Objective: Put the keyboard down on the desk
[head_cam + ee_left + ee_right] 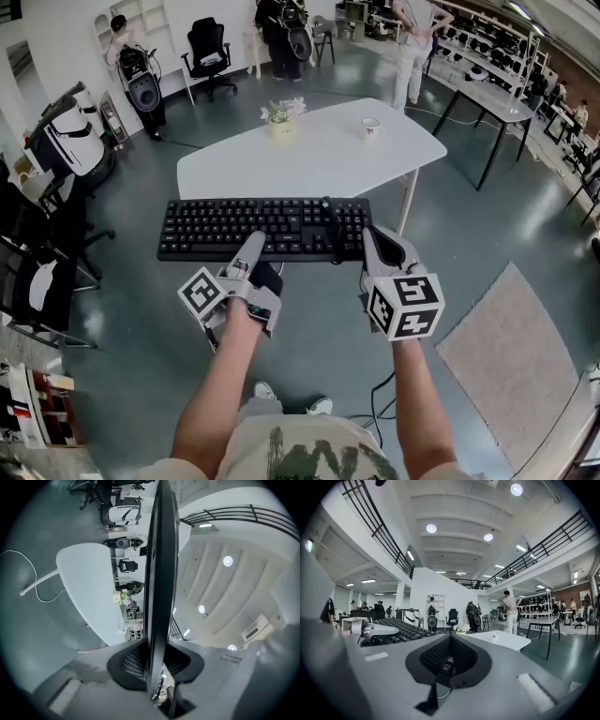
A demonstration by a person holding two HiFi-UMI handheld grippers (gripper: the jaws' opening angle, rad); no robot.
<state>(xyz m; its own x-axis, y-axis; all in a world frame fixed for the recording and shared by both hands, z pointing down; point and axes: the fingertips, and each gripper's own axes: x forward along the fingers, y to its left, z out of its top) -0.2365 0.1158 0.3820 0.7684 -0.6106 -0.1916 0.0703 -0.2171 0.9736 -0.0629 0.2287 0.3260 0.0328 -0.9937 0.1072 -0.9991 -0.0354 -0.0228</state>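
Note:
A black keyboard (253, 228) hangs level in the air, just in front of the near edge of the white desk (319, 155). My left gripper (251, 246) is shut on its front edge near the middle. In the left gripper view the keyboard (161, 573) runs edge-on up from between the jaws of the left gripper (152, 667). My right gripper (375, 246) is shut on the keyboard's right end. In the right gripper view the keys (401, 629) stretch to the left, and a few keys show inside the right gripper (445, 660).
On the desk stand a small flower pot (282, 117) and a white cup (372, 127). Black tables (487, 94), office chairs (208, 56) and people stand farther back. A grey rug (506, 356) lies on the floor at the right. A cable trails below the keyboard.

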